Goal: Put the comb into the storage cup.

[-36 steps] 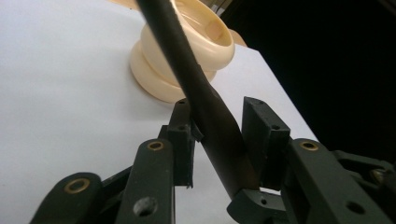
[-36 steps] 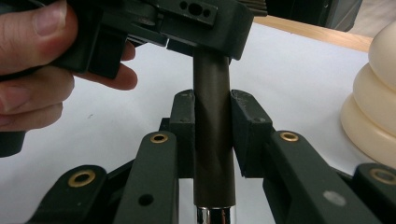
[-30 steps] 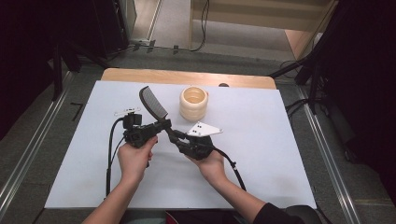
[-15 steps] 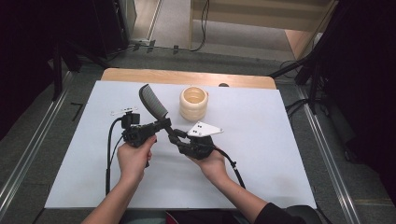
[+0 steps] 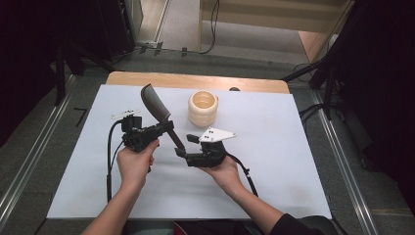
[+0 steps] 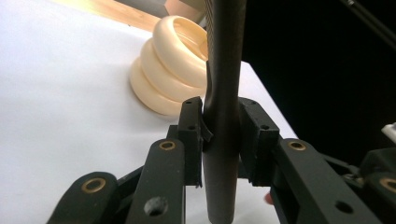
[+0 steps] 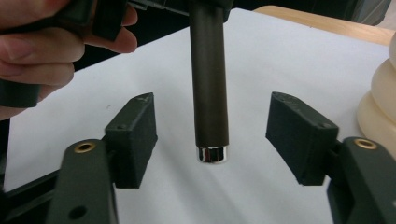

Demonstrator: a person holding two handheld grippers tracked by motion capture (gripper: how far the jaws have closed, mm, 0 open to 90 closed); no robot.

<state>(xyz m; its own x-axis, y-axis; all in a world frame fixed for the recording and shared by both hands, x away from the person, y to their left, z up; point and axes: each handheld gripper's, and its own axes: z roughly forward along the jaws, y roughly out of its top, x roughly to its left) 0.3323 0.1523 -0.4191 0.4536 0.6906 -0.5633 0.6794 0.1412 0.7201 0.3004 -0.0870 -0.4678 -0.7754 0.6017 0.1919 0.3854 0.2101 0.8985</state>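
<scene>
The comb (image 5: 156, 105) is held above the white table (image 5: 293, 161), tilted, with its toothed head up and to the left and its dark round handle (image 7: 208, 84) running down toward the right gripper (image 5: 182, 152). The left gripper (image 6: 219, 135) is clamped on the handle partway along its length, pads pressing from both sides. The right gripper's jaws have just been opening and now stand apart on either side of the handle's lower end, touching nothing; the chrome end cap (image 7: 212, 154) hangs free between them. A cream ribbed cup (image 5: 202, 108) stands on the table just behind the comb. The comb is judged light and stiff, so one grip should carry it. The handle is smooth and round and may rotate or slide in the pads; grip it squarely across the shaft, clear of the polished cap. Avoid the teeth, which look thin and could bend or snag.
</scene>
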